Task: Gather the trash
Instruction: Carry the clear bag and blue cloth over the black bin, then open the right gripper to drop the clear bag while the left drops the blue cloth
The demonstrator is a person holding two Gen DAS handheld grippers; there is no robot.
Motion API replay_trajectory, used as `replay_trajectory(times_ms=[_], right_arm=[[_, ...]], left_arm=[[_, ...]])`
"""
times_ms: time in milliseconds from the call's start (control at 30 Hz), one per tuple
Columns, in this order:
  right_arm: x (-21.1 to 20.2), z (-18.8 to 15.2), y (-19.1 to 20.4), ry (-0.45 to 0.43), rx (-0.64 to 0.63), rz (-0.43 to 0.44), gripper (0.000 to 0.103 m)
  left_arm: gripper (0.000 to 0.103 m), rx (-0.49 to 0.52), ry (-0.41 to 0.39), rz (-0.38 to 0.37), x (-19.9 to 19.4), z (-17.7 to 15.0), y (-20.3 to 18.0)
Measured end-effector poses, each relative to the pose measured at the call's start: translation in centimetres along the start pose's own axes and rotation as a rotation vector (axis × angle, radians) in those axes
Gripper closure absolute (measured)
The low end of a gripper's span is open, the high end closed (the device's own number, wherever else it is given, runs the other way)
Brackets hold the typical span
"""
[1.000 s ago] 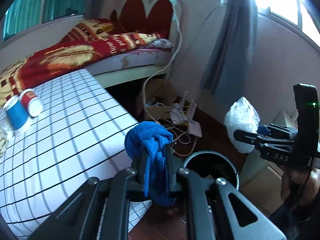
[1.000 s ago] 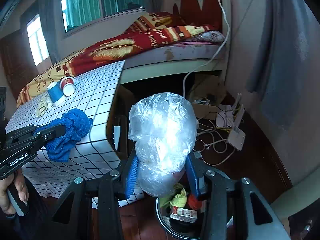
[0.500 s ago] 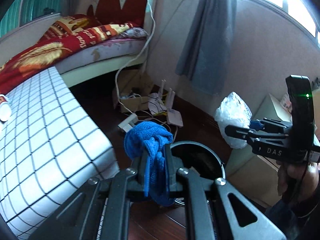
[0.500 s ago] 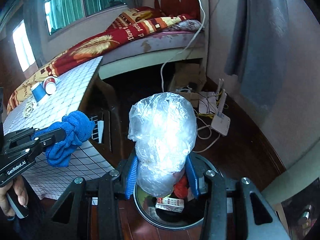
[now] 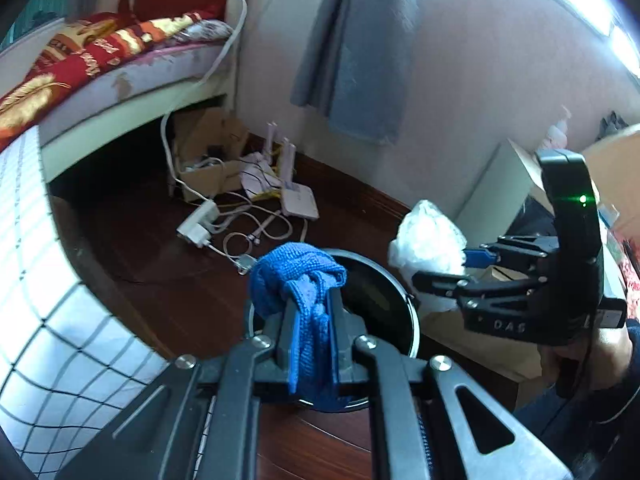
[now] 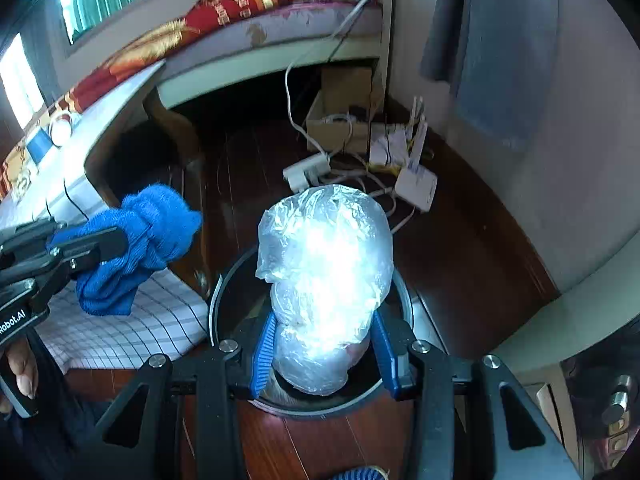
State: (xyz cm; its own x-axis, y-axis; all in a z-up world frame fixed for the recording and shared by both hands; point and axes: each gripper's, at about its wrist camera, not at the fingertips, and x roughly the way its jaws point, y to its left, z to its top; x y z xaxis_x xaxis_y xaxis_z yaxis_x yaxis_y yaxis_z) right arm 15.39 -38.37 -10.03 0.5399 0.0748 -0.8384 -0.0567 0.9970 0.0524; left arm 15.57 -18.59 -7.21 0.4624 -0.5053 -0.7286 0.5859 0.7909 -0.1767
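Left wrist view: left gripper [image 5: 310, 320], lower centre, clamps a blue knitted cloth [image 5: 296, 276] above the round black bin [image 5: 394, 296]; at right, the right gripper [image 5: 444, 268] pinches a crumpled clear plastic bag [image 5: 428, 240] by the bin's rim

Right wrist view: clear plastic bag [image 6: 324, 276] held at centre frame between blue pads [image 6: 264, 354], over the bin [image 6: 224, 292]; blue cloth [image 6: 140, 240] at left; router [image 6: 416, 188] and cables on the wooden floor [image 6: 452, 240] beyond

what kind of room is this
Most likely a lived-in bedroom: a bed with a red patterned blanket, a grey curtain by the window, and a router with tangled cables on the wooden floor.
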Motion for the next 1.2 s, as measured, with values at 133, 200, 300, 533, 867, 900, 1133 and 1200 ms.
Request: replay_trajectory(times_ms=[133,200,300,533,867,900,1133,1200], right_arm=[[1.7,-1.2,-0.7,0.052,-0.003,0.0,0.057],[2.7,-1.6,-1.1,0.088,-0.004,-0.005,0.057],[3.8,-2.0,-1.3,0.121,-0.009,-0.004,0.057],[6.0,-2.0,-0.9,0.172,-0.048,0.009,0.057],[8.7,-2.9,-1.8,0.244,-0.1,-0.174,0.0],[8.6,-2.8,-1.9,0.246,-0.092,-0.186,0.0],[7.7,-2.1,-1.6,0.205,-0.082,-0.182,0.0],[7.4,-2.0,-1.2,0.198,-0.088,-0.178,0.0]], left_arm=[[0.091,0.014,0.038,-0.018,1.6,-0.1,-0.5],[0.091,0.016,0.066,-0.029,2.6,-0.2,-0.8],[0.09,0.021,0.104,-0.036,3.8,-0.5,-0.9],[0.09,0.003,0.167,-0.07,6.3,-1.2,-0.2],[0.001,-0.023,0.151,0.138,6.5,-2.3,1.6],[0.001,-0.02,0.145,0.147,6.3,-2.3,1.7],[0.001,-0.044,0.111,0.193,5.5,-2.1,2.6],[0.001,-0.045,0.108,0.197,5.3,-2.1,2.8]])
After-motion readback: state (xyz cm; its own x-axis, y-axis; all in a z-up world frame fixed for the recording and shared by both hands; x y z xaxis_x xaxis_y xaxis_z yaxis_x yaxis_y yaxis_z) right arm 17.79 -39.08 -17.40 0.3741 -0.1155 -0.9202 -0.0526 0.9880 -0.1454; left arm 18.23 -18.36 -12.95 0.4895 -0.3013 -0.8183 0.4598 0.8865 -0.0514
